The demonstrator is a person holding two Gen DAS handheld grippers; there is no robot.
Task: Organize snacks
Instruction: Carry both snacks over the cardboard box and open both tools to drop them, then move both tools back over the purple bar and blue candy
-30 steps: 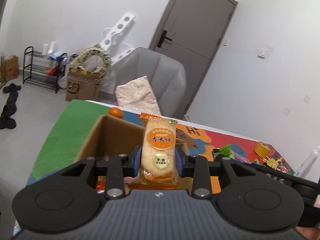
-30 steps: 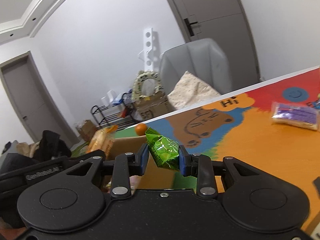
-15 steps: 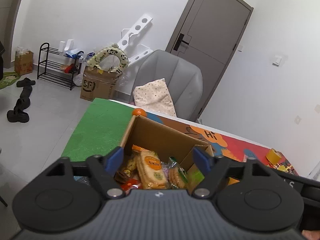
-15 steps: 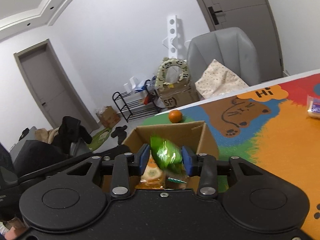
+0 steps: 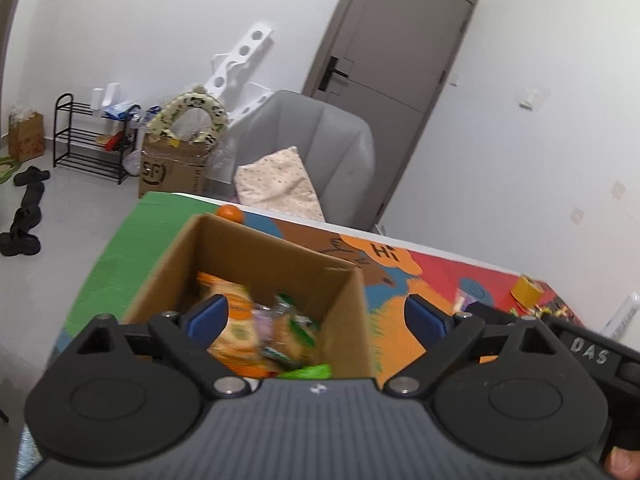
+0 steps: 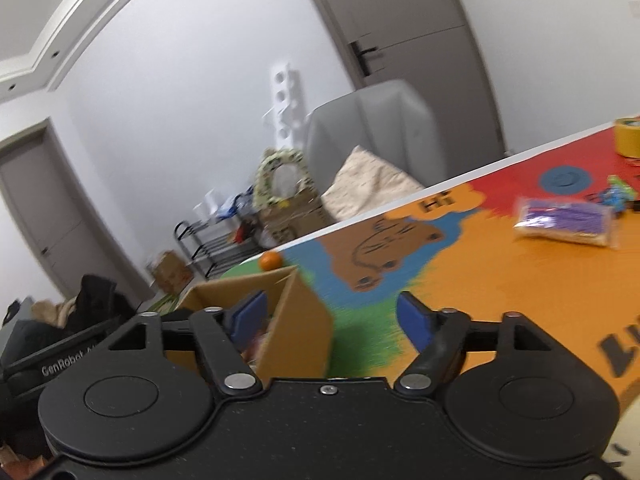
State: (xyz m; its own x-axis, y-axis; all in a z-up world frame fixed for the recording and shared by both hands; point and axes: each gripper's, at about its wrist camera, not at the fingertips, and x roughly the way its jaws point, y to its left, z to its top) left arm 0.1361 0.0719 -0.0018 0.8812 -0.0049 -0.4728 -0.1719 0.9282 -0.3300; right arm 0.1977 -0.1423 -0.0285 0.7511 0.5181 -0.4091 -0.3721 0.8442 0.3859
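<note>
1. The left gripper (image 5: 316, 314) is hovering over the open cardboard box (image 5: 256, 256), its blue pads spread wide with nothing between them; its jaws have just been opening, which fits a snack being dropped into the box rather than set down by hand.

2. The snacks (image 5: 256, 324) are lying loosely heaped inside the box: an orange rice-cracker packet (image 5: 234, 318) is leaning against the left inner wall, with green-printed packets just beside it. They are blurred, so I cannot tell each one apart.

3. The right gripper (image 6: 332, 316) is also empty and standing wide, its jaws likewise having just been opening. Its left pad is over the box's opening while its right pad is over the colourful surface (image 6: 500, 280), so it is straddling the box's near corner.

4. A purple-wrapped snack packet (image 6: 564, 222) is lying flat on the orange part of the surface, well apart from the box, beyond the right gripper. It is probably the next piece to collect, and the right gripper is the nearer one.

5. A small orange fruit (image 5: 229, 213) is sitting on the surface just behind the box's far edge, and a yellow tape roll (image 6: 629, 136) is resting near the far corner; neither is in the box.

6. The box is standing upright with its top open towards both grippers, which is making drops from above easy.
</note>
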